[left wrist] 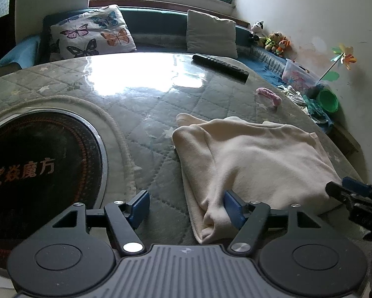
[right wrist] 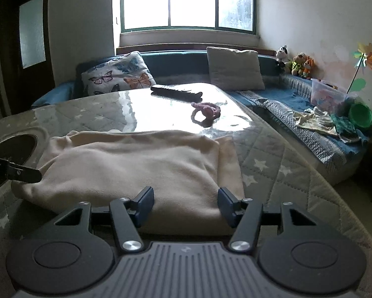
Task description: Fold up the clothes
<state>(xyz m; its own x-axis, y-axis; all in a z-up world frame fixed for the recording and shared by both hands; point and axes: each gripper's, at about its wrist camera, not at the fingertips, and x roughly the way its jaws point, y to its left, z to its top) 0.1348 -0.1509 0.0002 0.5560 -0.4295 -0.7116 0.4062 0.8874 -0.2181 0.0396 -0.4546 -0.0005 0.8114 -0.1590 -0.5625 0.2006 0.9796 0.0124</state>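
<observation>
The cream garment [right wrist: 136,164] lies on the quilted table [right wrist: 273,164], already doubled over into a rough rectangle, with a narrower layer poking out along its right side. Its near edge sits right under both my tools. My left gripper [left wrist: 186,208] is spread wide, nothing clamped; its right finger touches a bunched fold at the cloth's near left corner while the other finger stands over bare table. My right gripper [right wrist: 186,204] is also spread and empty, both fingers over the near right part of the cloth.

I judge I am between folds: one fold looks done, and the near edge is about to be taken for the next. For that I need each claw to come down, close on the full thickness of the near edge, not just the top layer, then lift evenly and carry it toward the far edge. The bunched corner on the left should be smoothed or gripped whole, or the fold will go crooked.

Around it: a dark round hob [left wrist: 37,168] is set into the table, left of the cloth and apart from it. Farther off lie a remote [right wrist: 176,92] and a pink hair tie [right wrist: 208,110], both beyond the garment's far edge. The tie is the nearer one; a long fold forward could drag toward it.
</observation>
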